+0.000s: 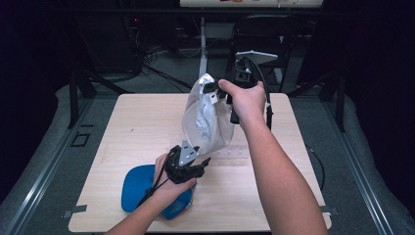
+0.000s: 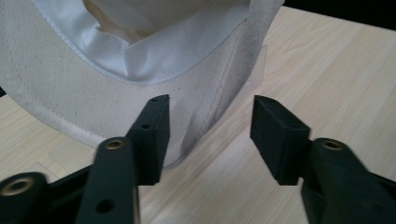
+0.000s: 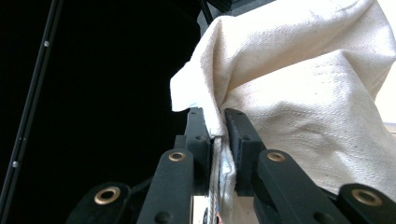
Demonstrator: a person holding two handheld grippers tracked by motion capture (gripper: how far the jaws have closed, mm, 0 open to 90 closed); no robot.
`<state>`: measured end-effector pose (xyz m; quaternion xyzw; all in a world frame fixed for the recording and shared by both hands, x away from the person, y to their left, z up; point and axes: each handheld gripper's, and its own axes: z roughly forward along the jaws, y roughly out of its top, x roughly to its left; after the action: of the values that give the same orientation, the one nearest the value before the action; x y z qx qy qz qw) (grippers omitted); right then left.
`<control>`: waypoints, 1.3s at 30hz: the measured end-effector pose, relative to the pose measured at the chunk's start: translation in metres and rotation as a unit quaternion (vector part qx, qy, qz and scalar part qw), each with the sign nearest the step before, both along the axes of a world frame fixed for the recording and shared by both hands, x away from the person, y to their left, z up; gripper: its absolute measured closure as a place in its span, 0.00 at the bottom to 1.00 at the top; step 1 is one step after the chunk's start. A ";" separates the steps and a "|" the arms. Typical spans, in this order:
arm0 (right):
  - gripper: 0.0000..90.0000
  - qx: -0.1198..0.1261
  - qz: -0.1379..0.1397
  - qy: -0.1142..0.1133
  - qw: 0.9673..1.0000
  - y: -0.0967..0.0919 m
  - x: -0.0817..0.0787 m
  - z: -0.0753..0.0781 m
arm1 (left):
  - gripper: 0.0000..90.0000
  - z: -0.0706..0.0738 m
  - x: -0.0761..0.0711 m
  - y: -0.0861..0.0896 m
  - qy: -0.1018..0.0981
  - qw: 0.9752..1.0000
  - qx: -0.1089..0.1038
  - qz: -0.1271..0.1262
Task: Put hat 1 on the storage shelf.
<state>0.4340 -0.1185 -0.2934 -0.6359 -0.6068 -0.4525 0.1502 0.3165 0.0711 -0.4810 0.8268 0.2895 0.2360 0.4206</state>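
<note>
A white canvas bag (image 1: 205, 120) with a smooth white lining hangs above the middle of the wooden table (image 1: 142, 122). My right gripper (image 1: 211, 90) holds it up by its top edge. In the right gripper view, the right gripper (image 3: 219, 126) is shut on a fold of the bag (image 3: 299, 93). My left gripper (image 1: 199, 164) sits low at the bag's bottom. In the left gripper view, the left gripper (image 2: 210, 135) stands open. The bag's (image 2: 70, 93) lower seam lies just past the left pad and partly in the gap, and no pad presses on it.
A blue flat pad (image 1: 139, 188) lies near the table's front edge under my left hand. A clear plastic sheet (image 1: 237, 149) rests on the table behind the bag. Dark floor, cables and a stand lie beyond the far edge.
</note>
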 end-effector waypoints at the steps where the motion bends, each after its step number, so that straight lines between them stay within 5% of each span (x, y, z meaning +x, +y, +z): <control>1: 0.90 -0.001 0.001 0.001 1.000 0.001 0.000 -0.001 | 0.58 0.000 0.001 -0.002 0.001 1.000 0.006 0.003; 5: 0.90 -0.004 0.006 0.002 1.000 0.002 -0.001 0.000 | 0.77 -0.001 0.007 -0.002 0.004 1.000 0.023 0.005; 9: 0.90 -0.003 0.005 -0.001 1.000 0.001 -0.002 0.001 | 0.83 0.003 0.009 0.007 -0.007 0.999 0.035 -0.003; 17: 0.90 -0.001 -0.005 -0.008 1.000 -0.005 -0.001 0.003 | 0.91 0.017 0.018 0.043 -0.006 1.000 -0.001 -0.029; 23: 0.90 -0.002 -0.003 -0.008 1.000 -0.001 0.000 0.003 | 0.91 0.018 0.028 0.065 0.018 0.998 -0.041 -0.039; 39: 0.90 -0.019 0.002 0.007 1.000 0.016 0.009 -0.018 | 0.89 -0.007 0.043 0.085 0.050 0.995 -0.076 -0.050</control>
<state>0.4432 -0.1022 -0.3114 -0.6407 -0.6153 -0.4363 0.1436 0.3590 0.1562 -0.4884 0.8164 0.2859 0.1508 0.4786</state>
